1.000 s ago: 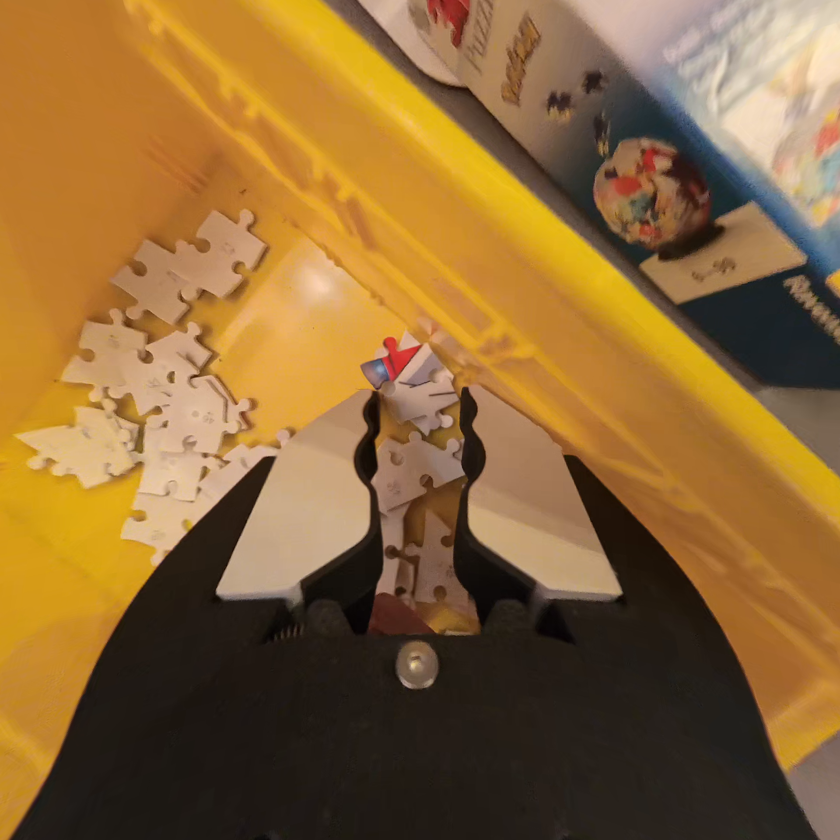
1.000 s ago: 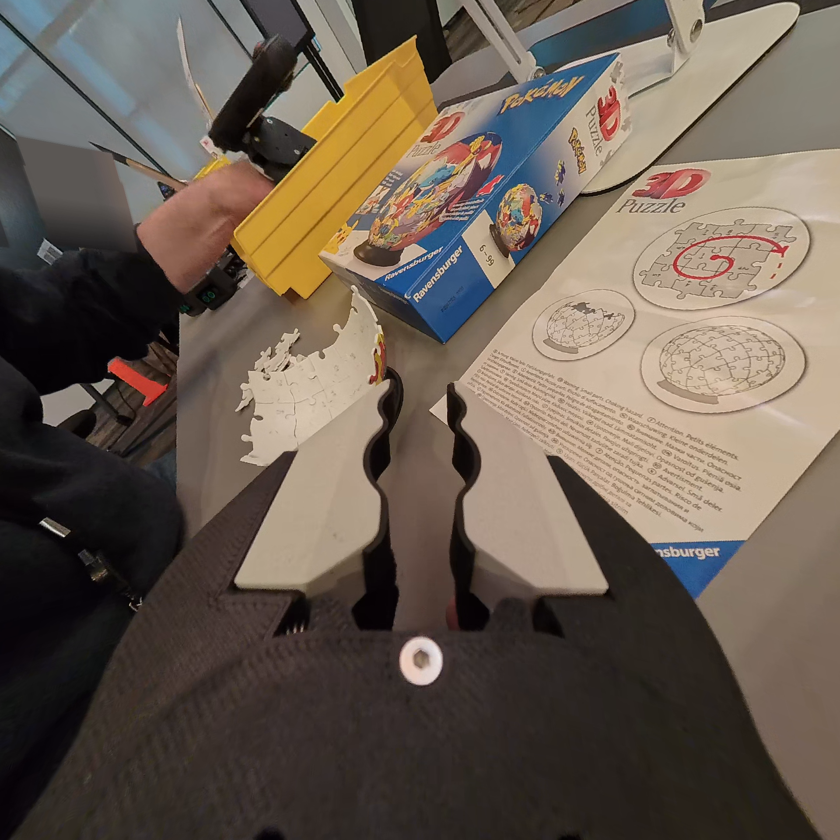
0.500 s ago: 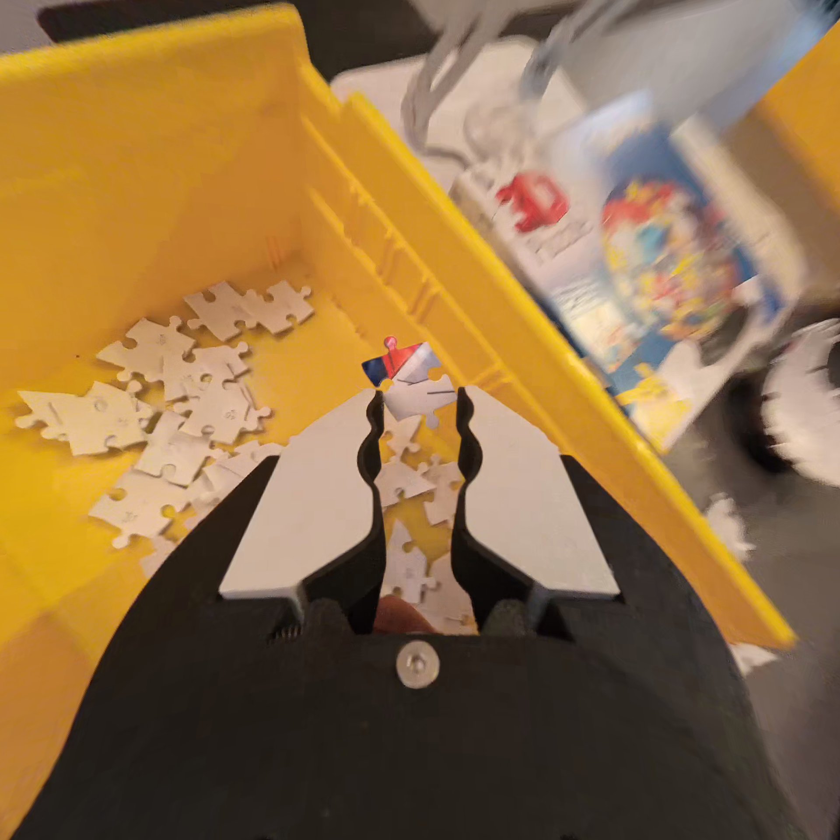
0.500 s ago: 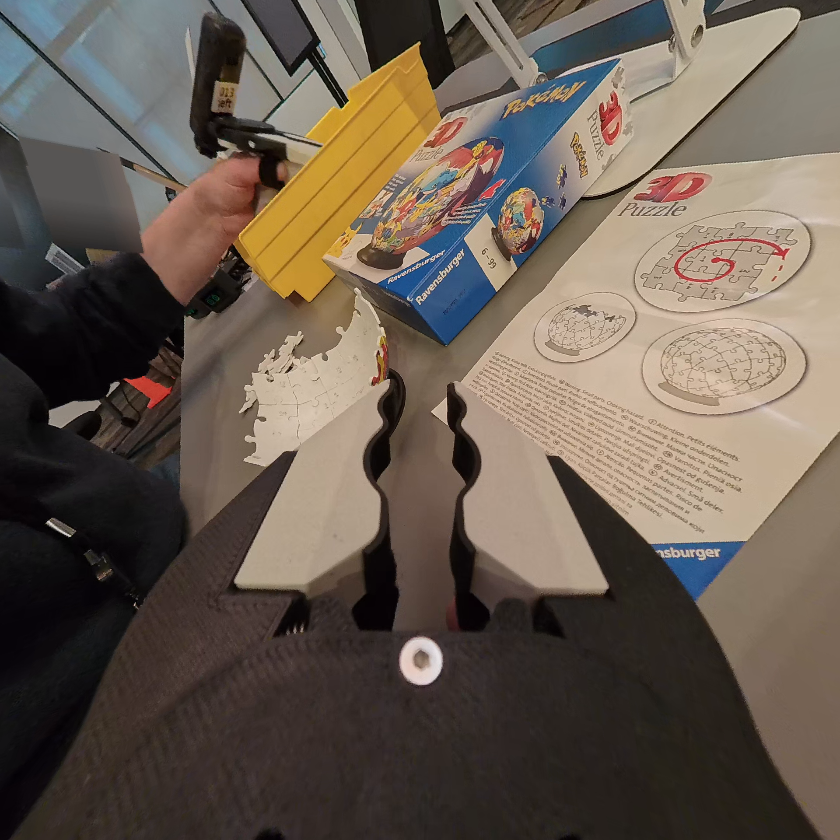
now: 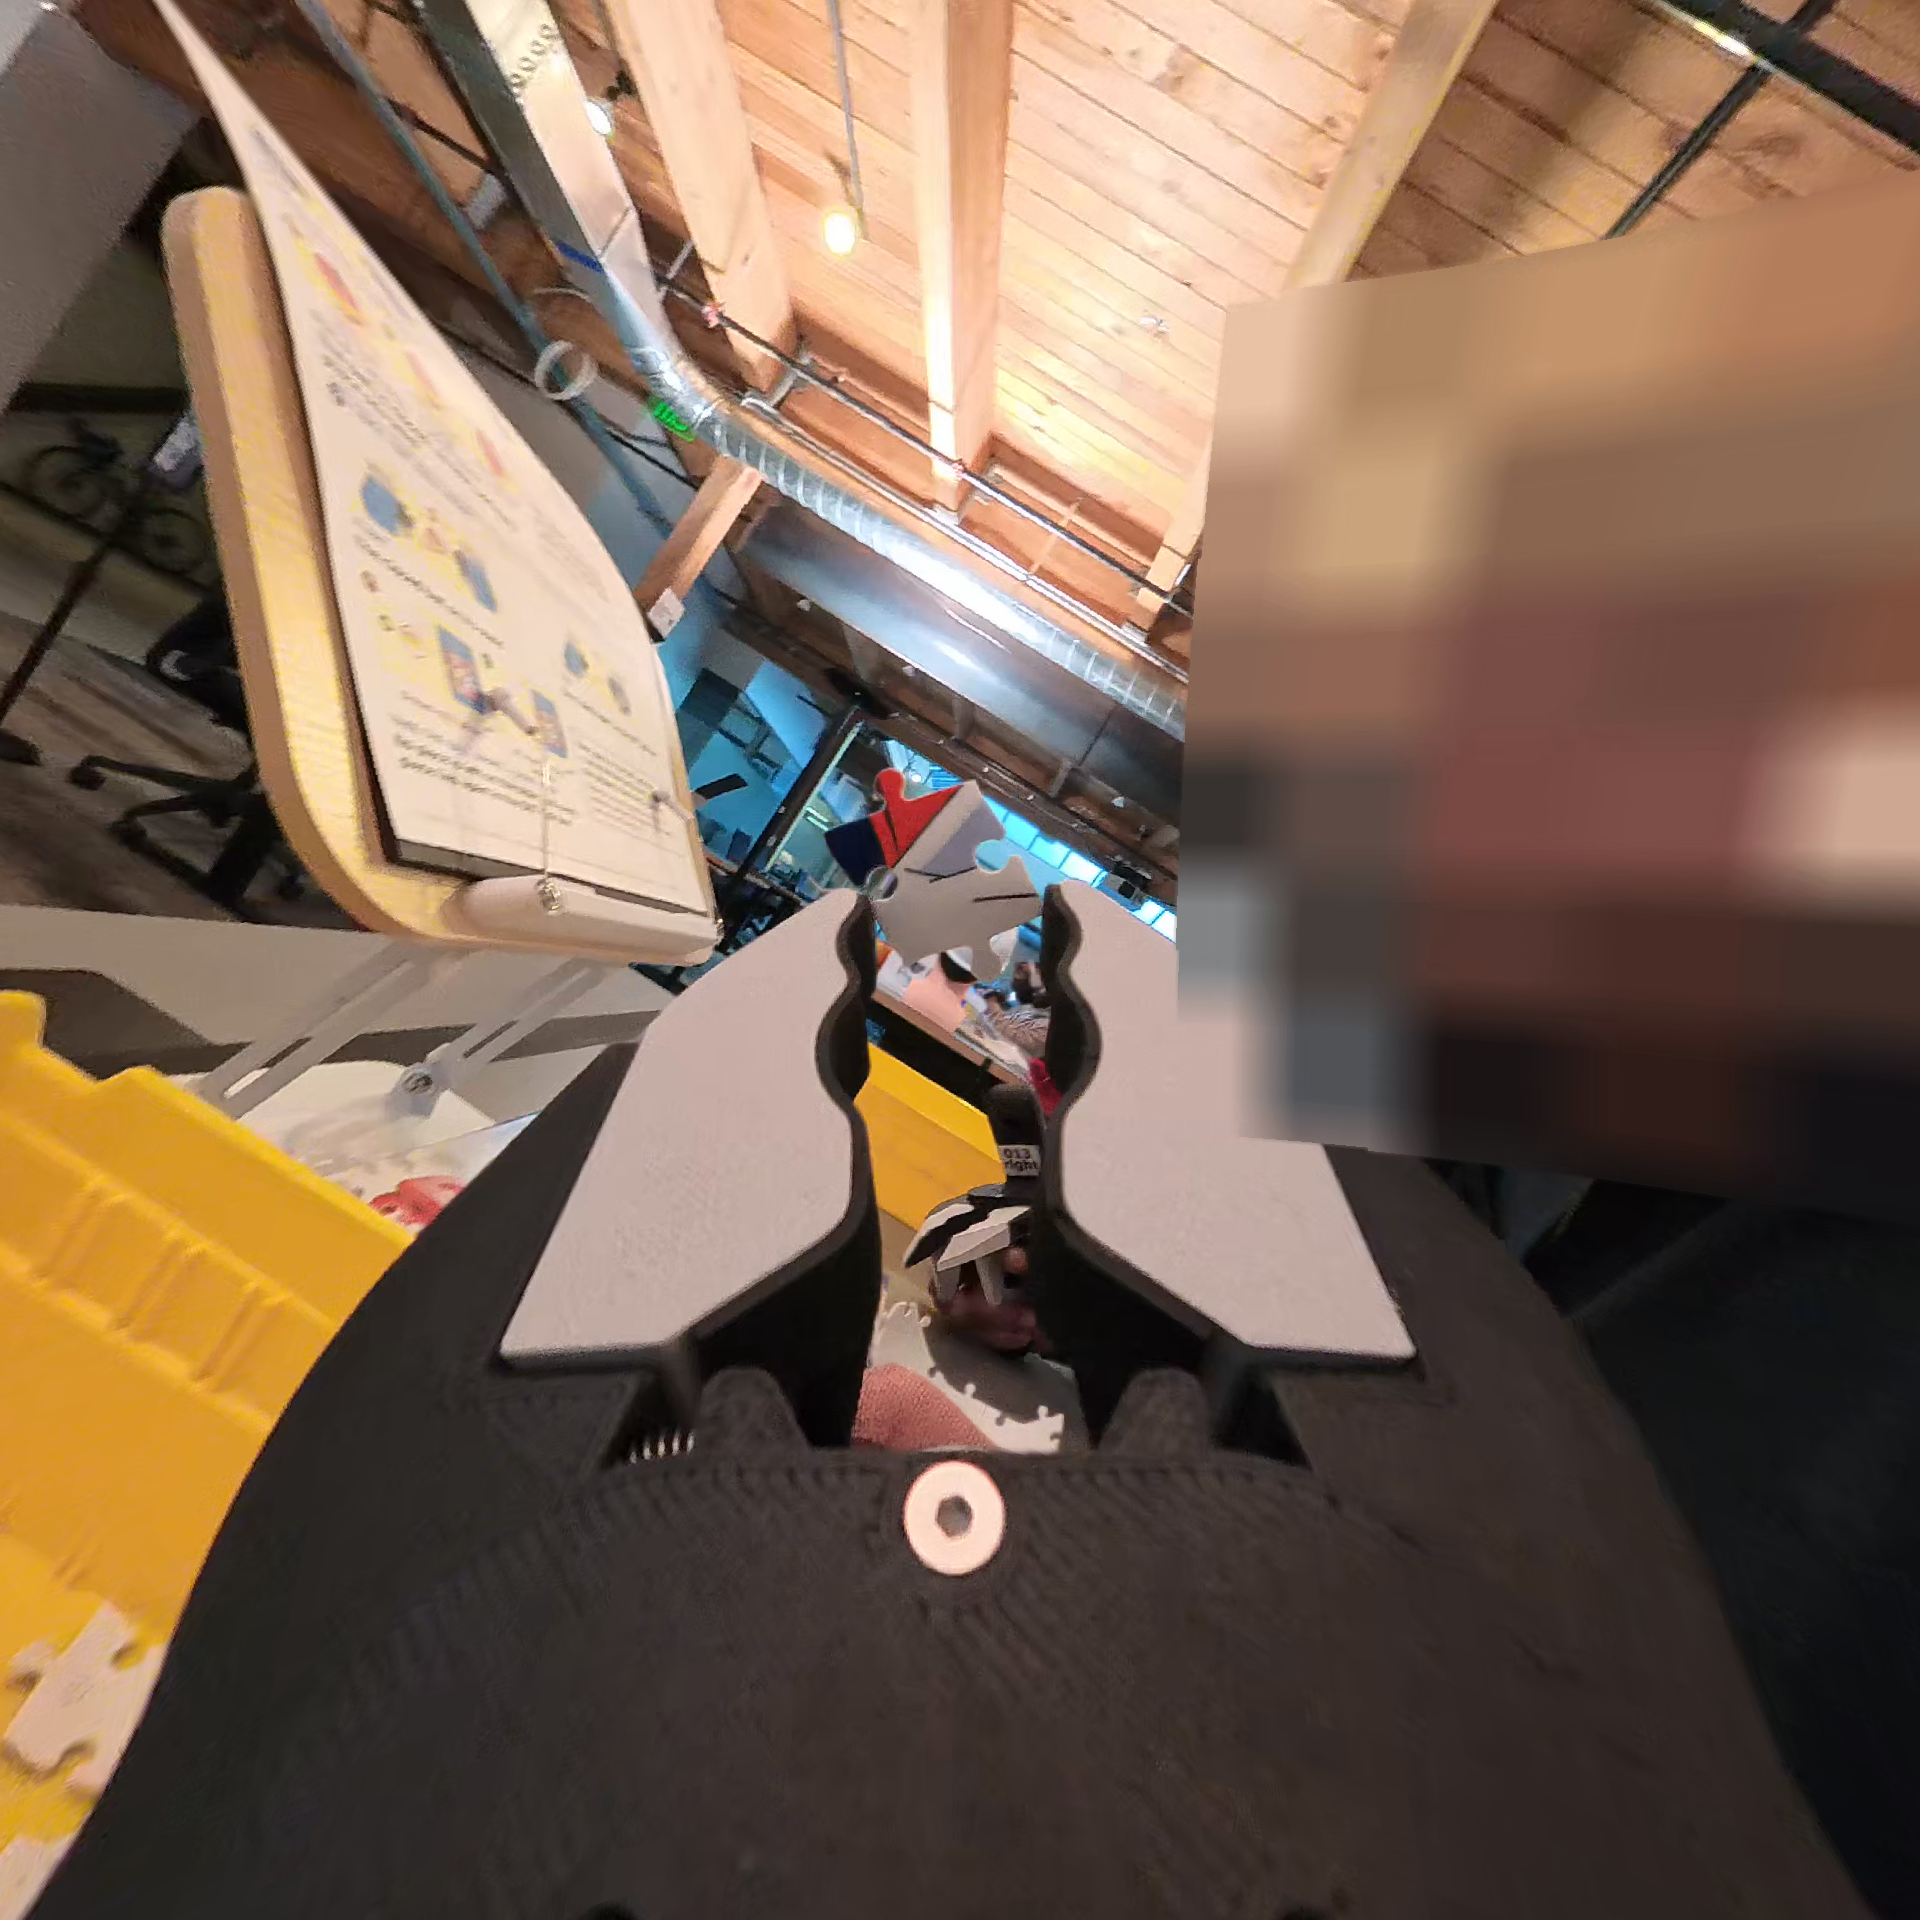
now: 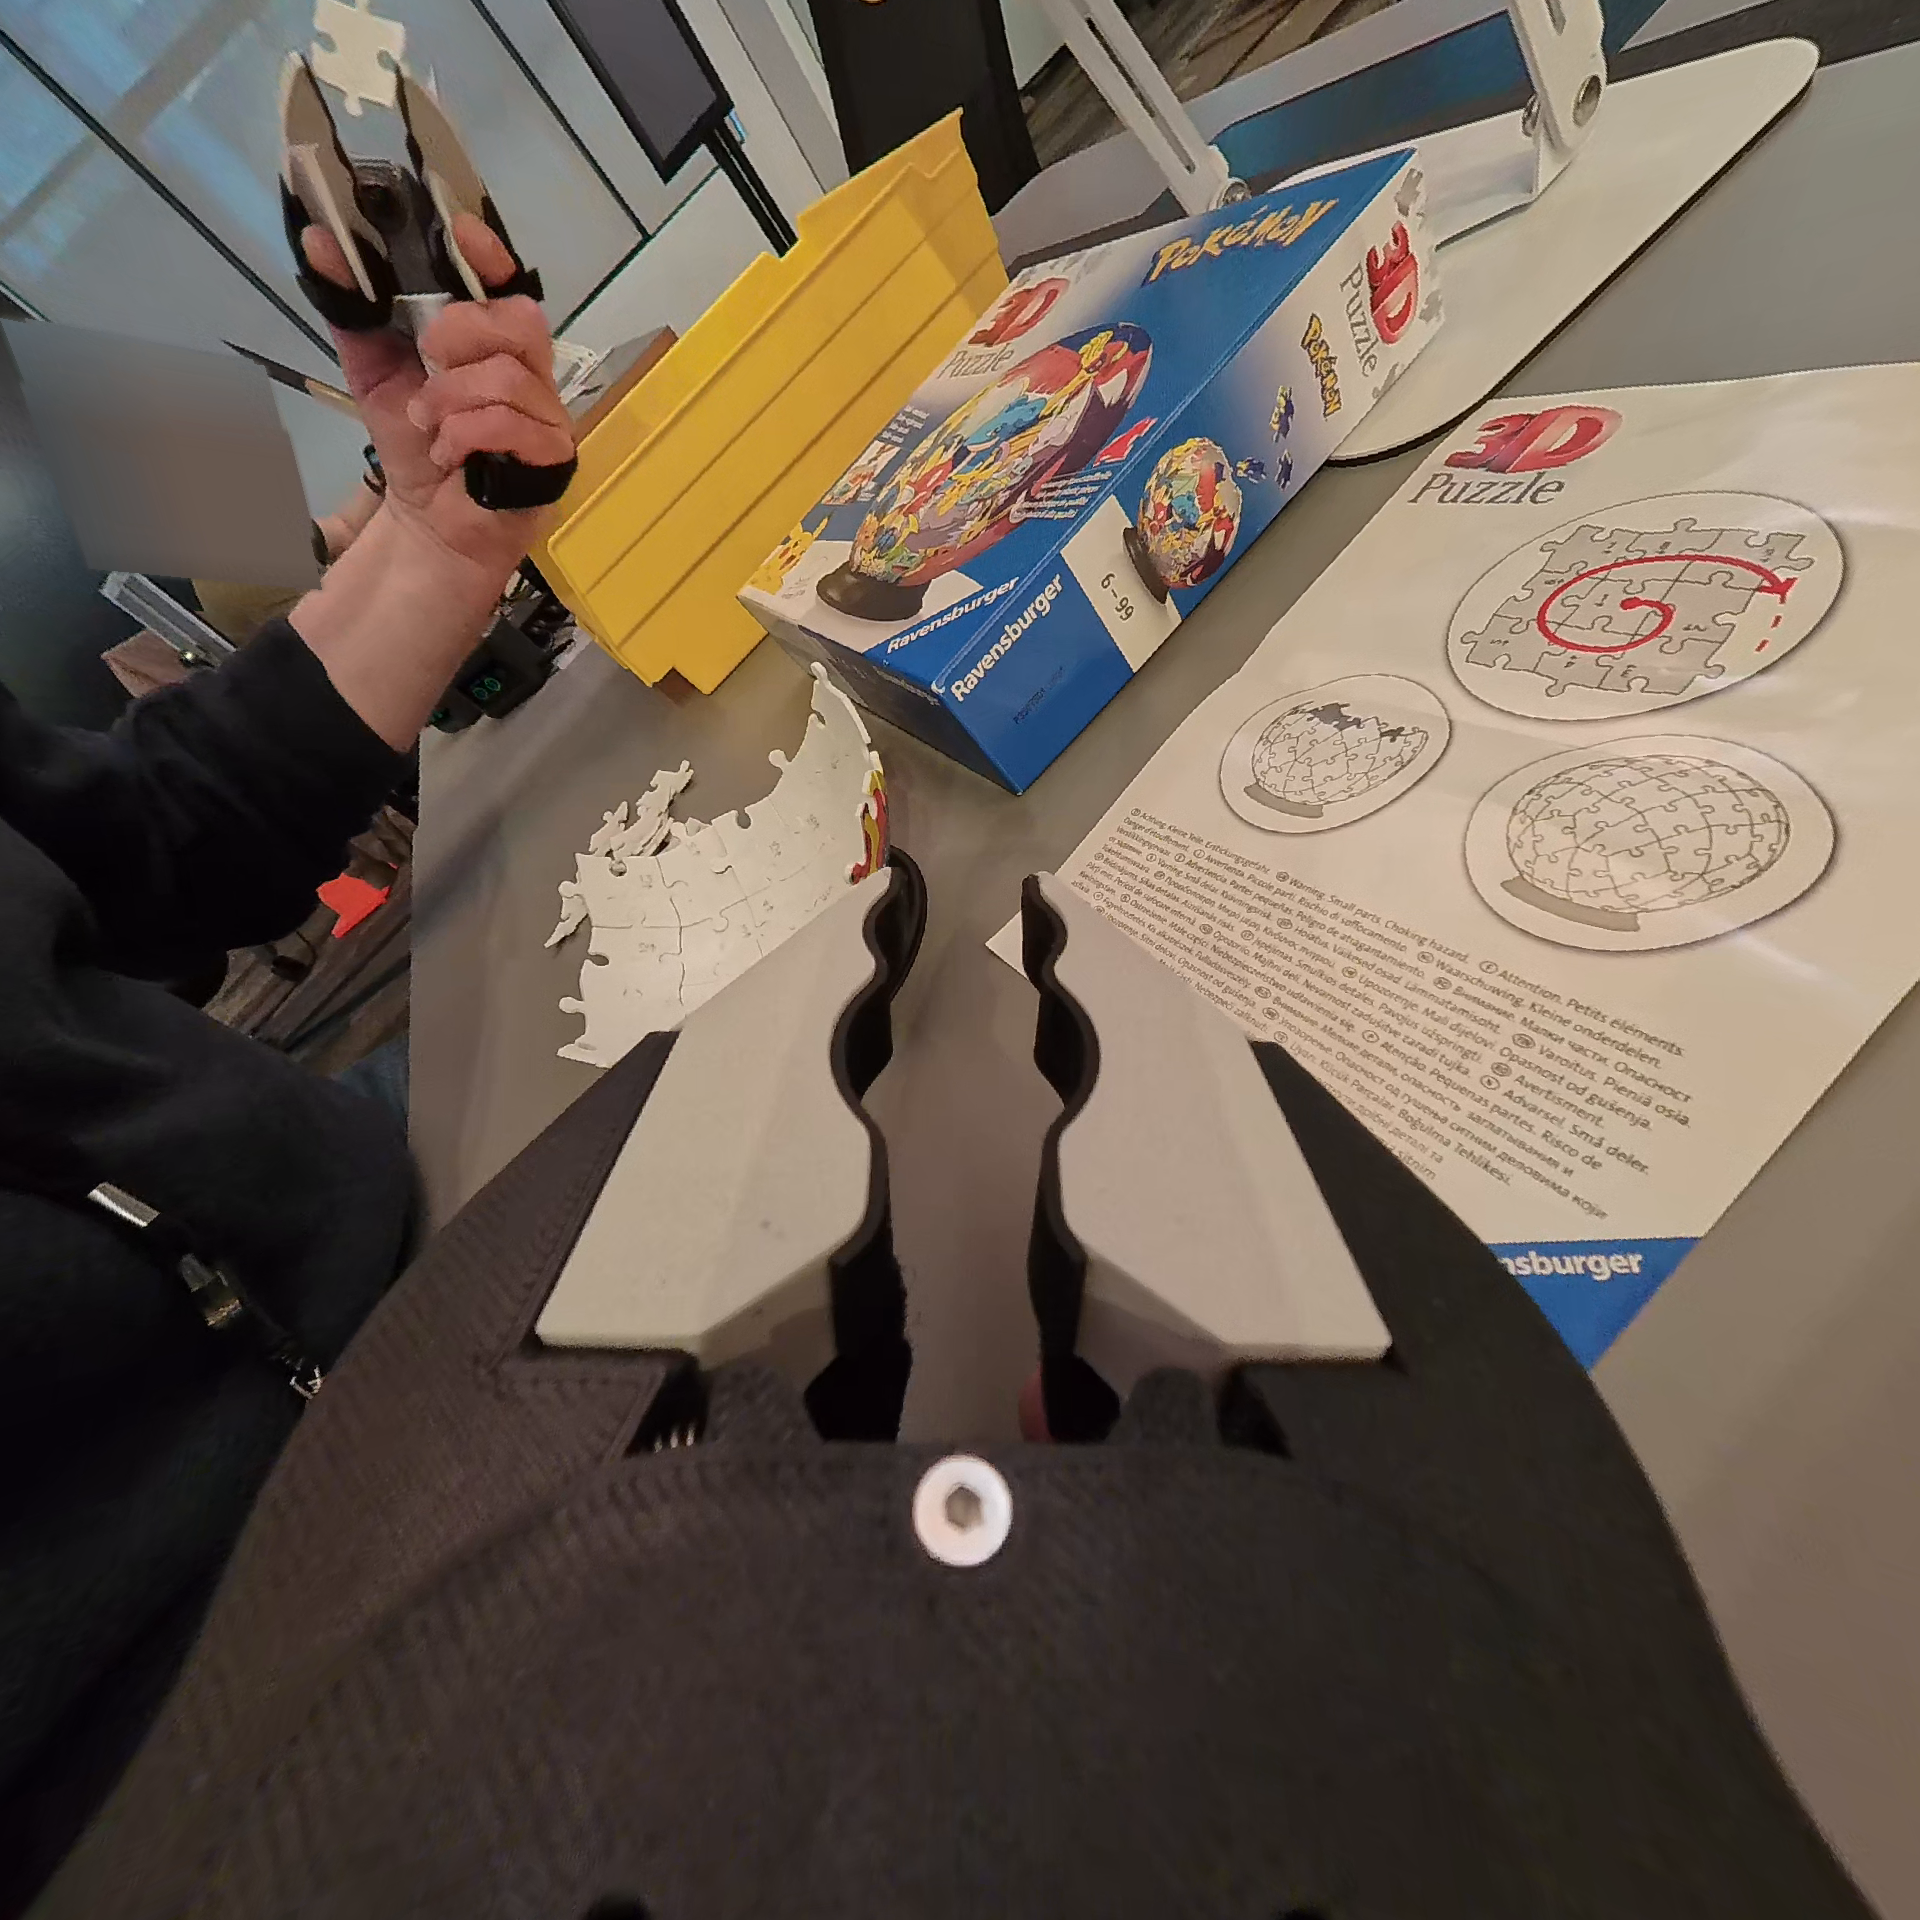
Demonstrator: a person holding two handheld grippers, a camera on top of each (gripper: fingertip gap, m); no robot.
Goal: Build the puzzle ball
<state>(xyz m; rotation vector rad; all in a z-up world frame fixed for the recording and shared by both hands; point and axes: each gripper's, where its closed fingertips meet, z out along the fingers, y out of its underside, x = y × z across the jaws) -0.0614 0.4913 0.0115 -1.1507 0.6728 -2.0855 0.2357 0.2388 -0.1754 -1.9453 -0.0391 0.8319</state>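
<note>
Puzzle piece (image 5: 940,873) pinched in raised, upturned left gripper (image 5: 951,906).

Wood plank ceiling (image 5: 1091,208) with beams is showing overhead, a silver duct (image 5: 831,488) running under it and two bulbs (image 5: 840,231) glowing. Grey table (image 6: 1766,1558) is sitting under everything, with glass walls (image 6: 125,135) and a dark screen (image 6: 644,73) standing behind. Office chair (image 5: 197,790) is sitting on the floor, far left.

Left wrist view tilted ceilingward; right overlooks table (image 6: 1714,260); both show yellow bin (image 5: 156,1299).
</note>
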